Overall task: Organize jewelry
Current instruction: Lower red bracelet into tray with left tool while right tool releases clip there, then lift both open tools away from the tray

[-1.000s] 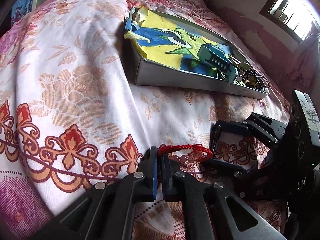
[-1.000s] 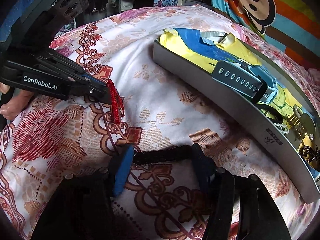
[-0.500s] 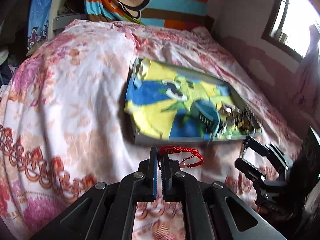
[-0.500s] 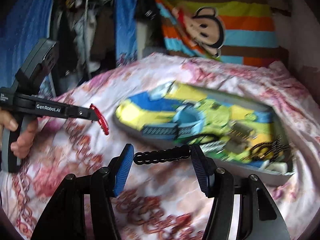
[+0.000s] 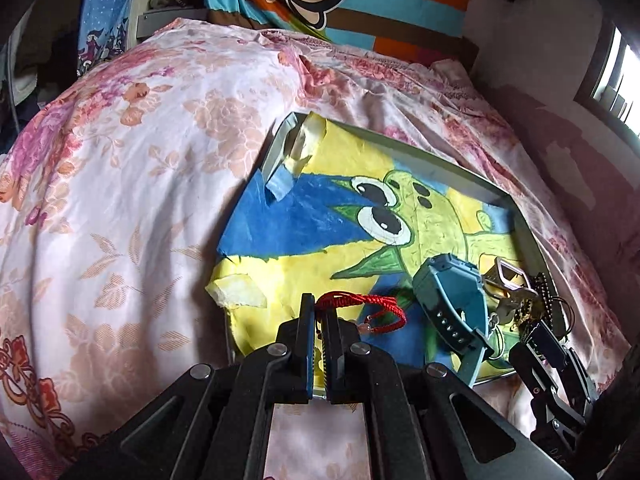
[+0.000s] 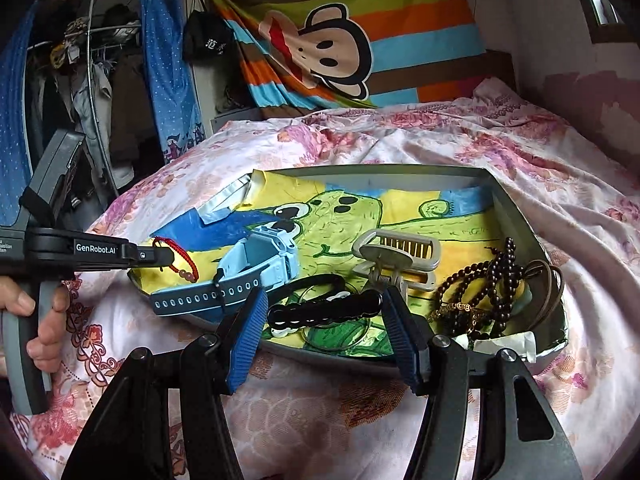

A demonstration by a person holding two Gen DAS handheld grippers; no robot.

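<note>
My left gripper (image 5: pixel 319 312) is shut on a red cord bracelet (image 5: pixel 362 307) and holds it above the near left corner of a grey tray (image 5: pixel 472 186) lined with a yellow and blue cartoon sheet. The bracelet also shows in the right wrist view (image 6: pixel 178 258). My right gripper (image 6: pixel 324 312) is shut on a black wavy hair clip (image 6: pixel 326 310), gripped by its ends above the tray's (image 6: pixel 516 208) near edge. In the tray lie a blue watch (image 6: pixel 256 272), a beige claw clip (image 6: pixel 396 258), dark bead strands (image 6: pixel 488 280) and thin rings.
The tray rests on a bed with a pink floral cover (image 5: pixel 132 184). A striped monkey blanket (image 6: pixel 340 48) hangs behind. Clothes hang on a rack (image 6: pixel 92 80) to the left. A wall with a window (image 5: pixel 616 76) is on the right.
Both grippers lifted off the bedcover and moved forward over the tray, each still holding its item: the left the red bracelet, the right the black hair clip.
</note>
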